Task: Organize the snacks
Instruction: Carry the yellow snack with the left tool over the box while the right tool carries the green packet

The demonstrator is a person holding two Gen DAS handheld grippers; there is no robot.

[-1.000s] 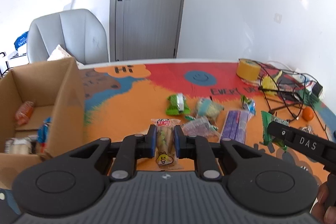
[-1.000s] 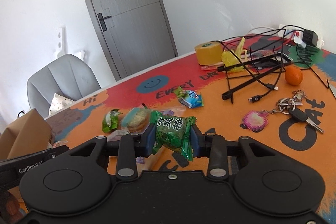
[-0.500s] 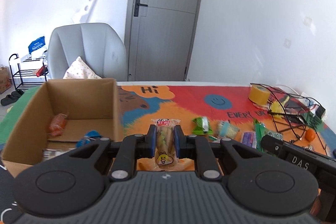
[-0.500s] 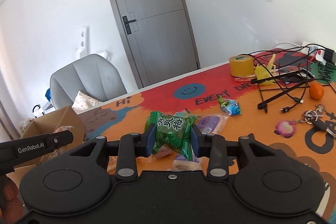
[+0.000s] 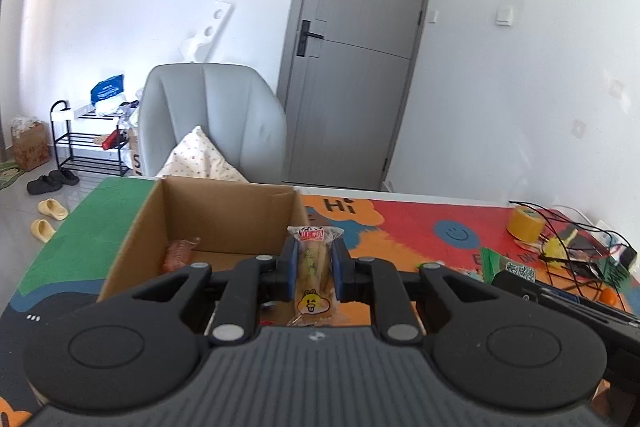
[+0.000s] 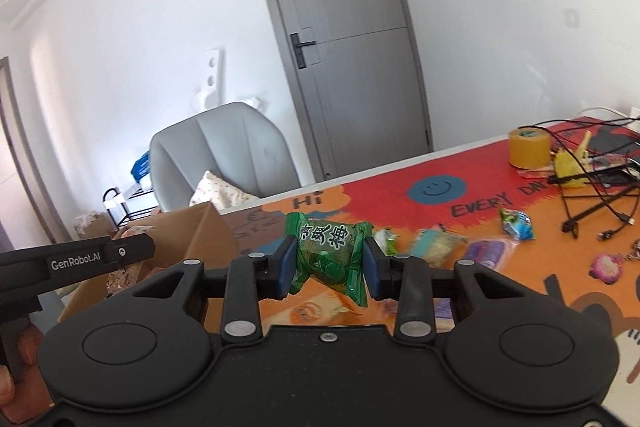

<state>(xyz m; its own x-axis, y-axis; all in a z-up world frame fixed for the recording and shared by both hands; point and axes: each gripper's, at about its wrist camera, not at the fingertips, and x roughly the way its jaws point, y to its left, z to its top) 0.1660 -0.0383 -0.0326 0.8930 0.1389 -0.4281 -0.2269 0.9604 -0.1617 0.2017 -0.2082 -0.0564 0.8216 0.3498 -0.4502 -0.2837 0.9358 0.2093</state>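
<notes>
- The counter (image 5: 400, 227), covered in a bright cartoon mat, is carrying a cardboard box (image 5: 160, 227) at its left end and loose snacks (image 6: 440, 245) further right.
- The cardboard box is sitting open-topped with an orange packet (image 5: 180, 253) already lying inside; its near wall is standing directly ahead of the left hand-held gripper (image 5: 313, 267).
- The left hand-held gripper is clamping a slim wrapped cake bar (image 5: 314, 267) upright between its pads, above the counter just at the box's right wall.
- The right hand-held gripper (image 6: 329, 259) is squeezing a green plum candy packet (image 6: 328, 251), well short of the box.
- Risks: the bar is pinched narrowly, so a quick tilt could be letting it slip out; released too early, it would be landing outside the wall. The two tools are travelling close together, so they could be colliding over the opening.
</notes>
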